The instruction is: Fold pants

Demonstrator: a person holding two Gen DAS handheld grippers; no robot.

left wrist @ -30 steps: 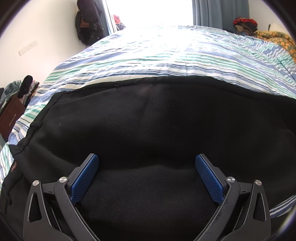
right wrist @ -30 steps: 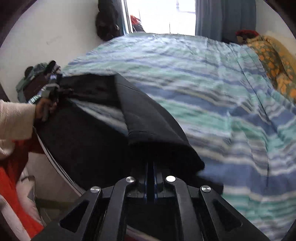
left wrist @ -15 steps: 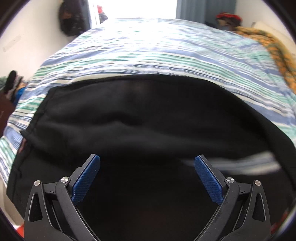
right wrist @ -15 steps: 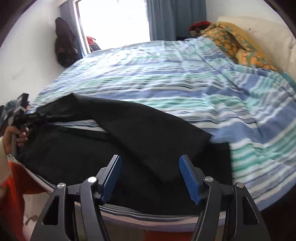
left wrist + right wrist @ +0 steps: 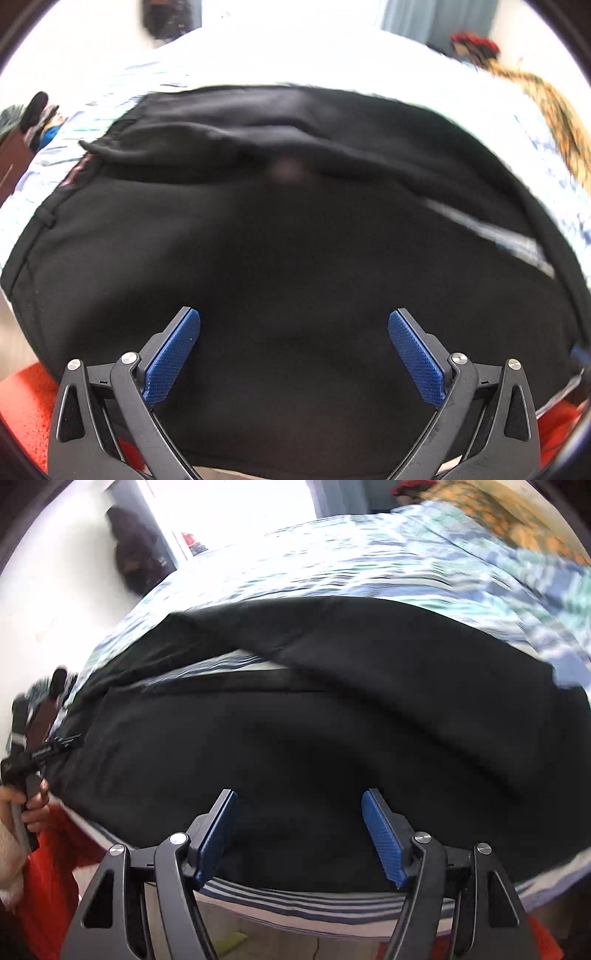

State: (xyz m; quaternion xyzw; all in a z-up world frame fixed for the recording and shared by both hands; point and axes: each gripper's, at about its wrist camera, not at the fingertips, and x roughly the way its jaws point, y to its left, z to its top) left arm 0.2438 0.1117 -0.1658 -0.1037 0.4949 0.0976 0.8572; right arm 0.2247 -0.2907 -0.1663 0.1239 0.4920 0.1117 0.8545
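Black pants (image 5: 295, 229) lie spread across the near edge of a striped bed, one leg laid over the other with a strip of sheet showing between them. My left gripper (image 5: 293, 354) is open and empty, hovering just over the dark cloth. My right gripper (image 5: 300, 834) is open and empty above the pants (image 5: 332, 720) near the bed's front edge. In the right wrist view the left gripper (image 5: 40, 755) shows at the far left, held in a hand.
The bed (image 5: 369, 565) with a blue, green and white striped sheet stretches back to a bright window. An orange patterned blanket (image 5: 498, 513) lies at the far right. Dark clothes (image 5: 136, 557) hang by the window. Red cloth (image 5: 48, 878) is below at the near left.
My right gripper has let go of the pant leg and opened; the leg now lies on the bed. Both grippers have pulled back towards the near edge.
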